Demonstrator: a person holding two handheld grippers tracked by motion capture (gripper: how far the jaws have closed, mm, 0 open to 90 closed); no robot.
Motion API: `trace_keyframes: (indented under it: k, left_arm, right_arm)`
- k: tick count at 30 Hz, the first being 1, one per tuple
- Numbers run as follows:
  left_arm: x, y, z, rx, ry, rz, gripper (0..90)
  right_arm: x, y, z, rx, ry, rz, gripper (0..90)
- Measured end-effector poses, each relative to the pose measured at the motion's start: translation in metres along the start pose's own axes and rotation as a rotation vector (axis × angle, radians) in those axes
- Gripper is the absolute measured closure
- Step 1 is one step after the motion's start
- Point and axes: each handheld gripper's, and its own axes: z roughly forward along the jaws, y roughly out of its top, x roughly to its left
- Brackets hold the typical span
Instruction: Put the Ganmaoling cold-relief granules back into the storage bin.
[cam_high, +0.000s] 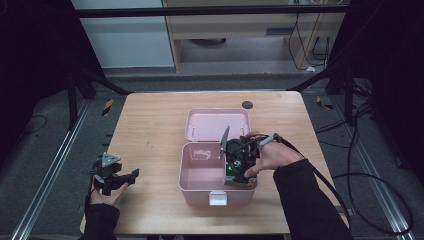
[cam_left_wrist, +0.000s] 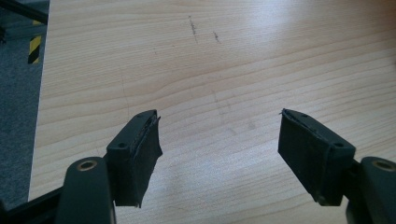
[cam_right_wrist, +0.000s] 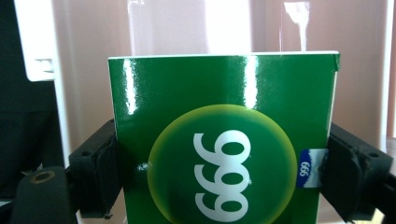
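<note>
Right gripper (cam_right_wrist: 219, 172) pinches a light, stiff, glossy green box (cam_right_wrist: 224, 140) by its side edges inside the pink bin (cam_high: 192, 175); left gripper (cam_left_wrist: 219, 158) beside it, spread, empty.

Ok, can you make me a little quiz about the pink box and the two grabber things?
1. True or false: the right gripper is squeezing a green box printed with 999.
2. Where is the right gripper holding it? A) inside the open pink box B) on the floor C) on the pink lid
3. Fill the gap: the left gripper has its jaws ____ over the bare wooden table.

Key: 1 true. 2 A. 3 open, with nothing between them.
</note>
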Motion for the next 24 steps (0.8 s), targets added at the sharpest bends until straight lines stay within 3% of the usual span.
trace_keyframes:
  k: [2,12,13,18,20,23,24]
  left_arm:
    - [0.000,0.000,0.000,0.000,0.000,-0.001,28.5]
    - [0.000,0.000,0.000,0.000,0.001,-0.002,28.5]
    - [0.000,0.000,0.000,0.000,0.001,-0.001,28.5]
    - [0.000,0.000,0.000,0.000,0.001,-0.002,28.9]
    - [0.000,0.000,-0.001,-0.001,-0.001,-0.002,29.2]
    - [0.000,0.000,-0.001,-0.001,-0.002,-0.002,29.9]
    - [0.000,0.000,-0.001,-0.001,-0.001,-0.002,30.2]
  right_arm:
    - [0.000,0.000,0.000,0.004,-0.002,0.005,12.7]
    - [0.001,-0.006,-0.021,-0.089,-0.036,0.046,11.4]
    - [0.002,-0.009,-0.028,-0.120,-0.054,0.064,12.3]
    - [0.004,-0.016,-0.046,-0.166,-0.104,0.088,13.4]
    - [0.005,-0.024,-0.060,-0.214,-0.127,0.120,15.8]
    - [0.005,-0.030,-0.067,-0.239,-0.146,0.144,16.6]
    - [0.005,-0.040,-0.073,-0.266,-0.174,0.173,17.7]
